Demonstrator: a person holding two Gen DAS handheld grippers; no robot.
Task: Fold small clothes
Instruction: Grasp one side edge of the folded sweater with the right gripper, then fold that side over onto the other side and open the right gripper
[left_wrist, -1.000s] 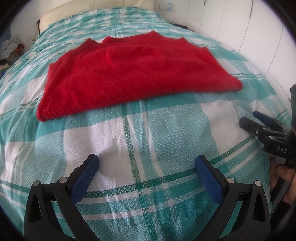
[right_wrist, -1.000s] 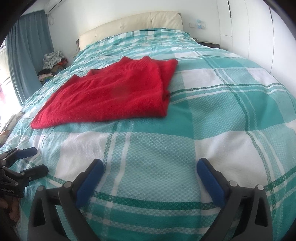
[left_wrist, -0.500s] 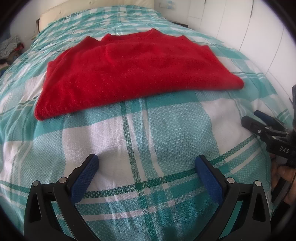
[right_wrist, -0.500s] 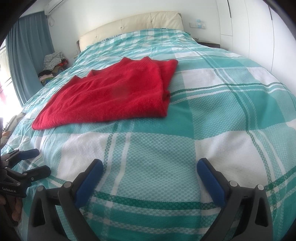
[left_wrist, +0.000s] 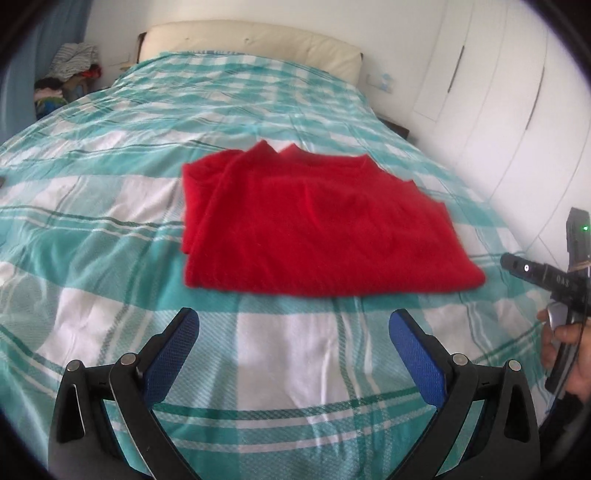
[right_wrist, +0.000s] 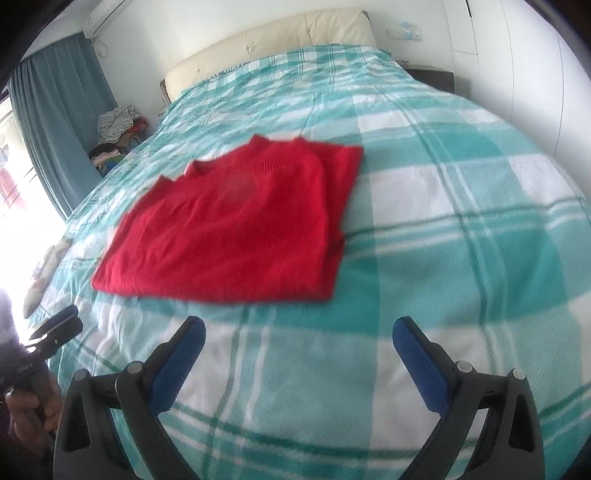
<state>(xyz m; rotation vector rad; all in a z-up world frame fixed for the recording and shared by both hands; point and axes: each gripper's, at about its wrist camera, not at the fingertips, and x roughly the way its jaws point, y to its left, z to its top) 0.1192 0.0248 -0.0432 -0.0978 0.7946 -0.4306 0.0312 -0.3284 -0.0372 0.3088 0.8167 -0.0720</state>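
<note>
- Your left gripper (left_wrist: 293, 334) has its blue-padded jaws spread wide with nothing between them; it hangs over bare bedspread at the bottom of the left wrist view.
- Your right gripper (right_wrist: 297, 341) is likewise released and empty, low in its own frame, above the teal and white plaid bedspread (right_wrist: 461, 258).
- The red knit sweater (left_wrist: 317, 225) lies flat on the bed at the centre of the left view, and centre-left in the right view (right_wrist: 236, 221), clear of both sets of fingers.
- Compared with a second ago, both cameras have pulled up and back: the sweater sits smaller and further up the bed, and the cream headboard (left_wrist: 251, 40) and the blue curtain (right_wrist: 55, 122) now show more fully. The frames are blurred, so you seem to be in motion.
- The sweater itself keeps the same outline, sleeves tucked in, collar toward the headboard, layered edges along one side.
- That reads as a withdrawal after a finished fold, not an approach. Judging by its compact rectangle, this garment may need one more halving, or be done.
- At the right edge of the left view your other tool appears, with a hand (left_wrist: 565, 354) on its handle.
</note>
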